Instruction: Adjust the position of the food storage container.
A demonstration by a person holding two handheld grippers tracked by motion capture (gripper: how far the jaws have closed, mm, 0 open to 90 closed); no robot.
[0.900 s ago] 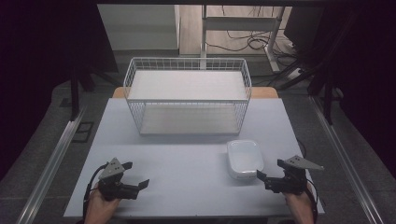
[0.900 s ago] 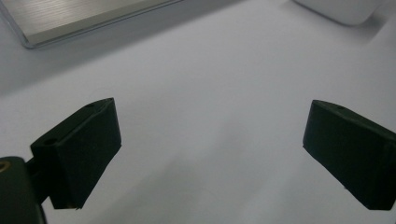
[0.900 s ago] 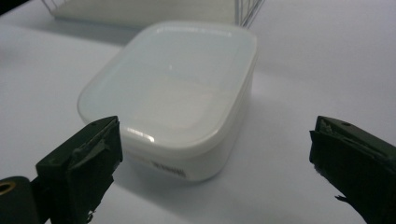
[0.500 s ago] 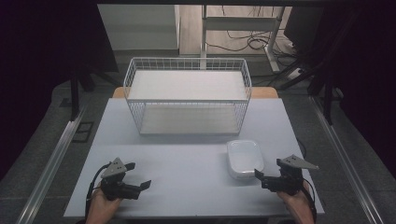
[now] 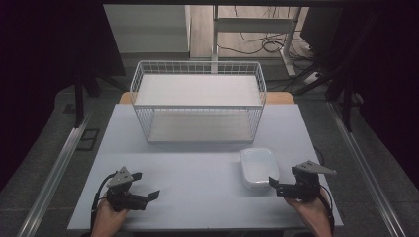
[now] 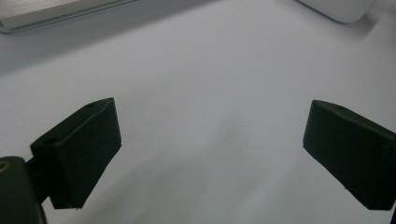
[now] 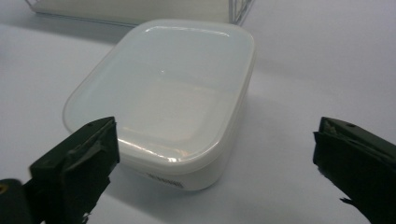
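High view: both tools gape wide, gripping nothing; the right tool (image 5: pixel 281 183) nears the box (image 5: pixel 259 167); left tool (image 5: pixel 146 193) idle; nothing lifted yet.

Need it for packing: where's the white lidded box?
The white lidded box sits on the table's right side, before the wire basket, just ahead of the open right gripper.

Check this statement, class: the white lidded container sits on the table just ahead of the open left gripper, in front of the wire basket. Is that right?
Wrong gripper. The high view shows the container just ahead of the open right gripper, on the table in front of the wire basket.
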